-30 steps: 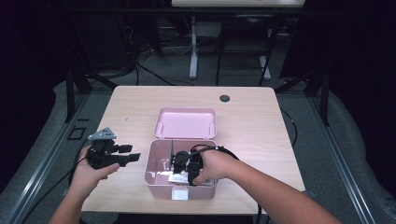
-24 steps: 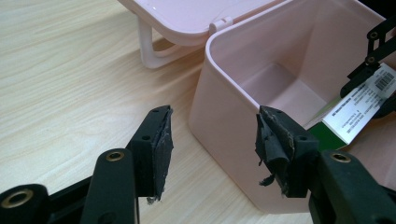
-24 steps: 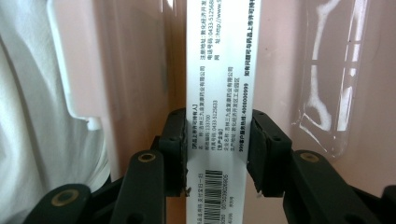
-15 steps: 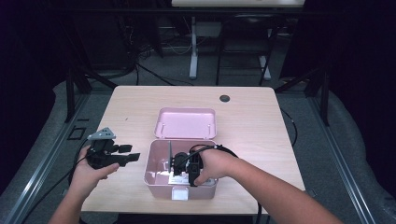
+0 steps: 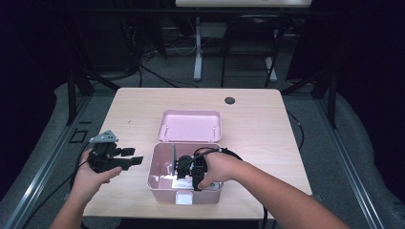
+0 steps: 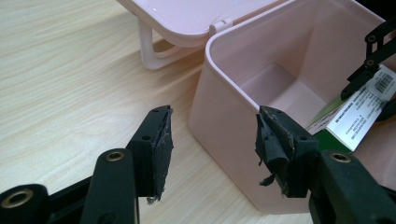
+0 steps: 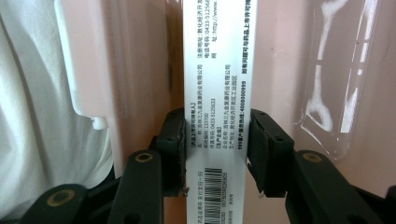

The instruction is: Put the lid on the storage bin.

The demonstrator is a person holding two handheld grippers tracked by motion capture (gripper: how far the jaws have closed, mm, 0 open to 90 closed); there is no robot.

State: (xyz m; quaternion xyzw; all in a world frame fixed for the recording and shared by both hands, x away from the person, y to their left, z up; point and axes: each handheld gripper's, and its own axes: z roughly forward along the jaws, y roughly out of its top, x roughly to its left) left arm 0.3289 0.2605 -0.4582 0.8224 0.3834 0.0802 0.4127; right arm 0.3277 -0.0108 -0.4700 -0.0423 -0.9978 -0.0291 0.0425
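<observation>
A pink plastic box [image 5: 160,183] stands open near the table's front edge, its lid [image 5: 190,126] lying back behind it. My right gripper [image 5: 184,168] reaches down inside the box. In the right gripper view it [image 7: 215,147] is shut on a white carton [image 7: 217,84] with printed text and a barcode, held edge-on against the pink wall. That carton [image 6: 362,114], with a green side, also shows inside the box [image 6: 224,112] in the left gripper view. My left gripper [image 5: 130,156] hovers just left of the box, and its jaws [image 6: 212,142] stand open with nothing between them.
A small dark disc [image 5: 229,100] lies at the table's far edge. Bare wooden table [image 5: 267,124] spreads to the right of and behind the box. A clear plastic piece [image 7: 334,70] lies against the box's inner wall. Black cables trail off the table's front.
My right gripper has sunk a little deeper into the box with the carton. The left gripper has barely moved.
</observation>
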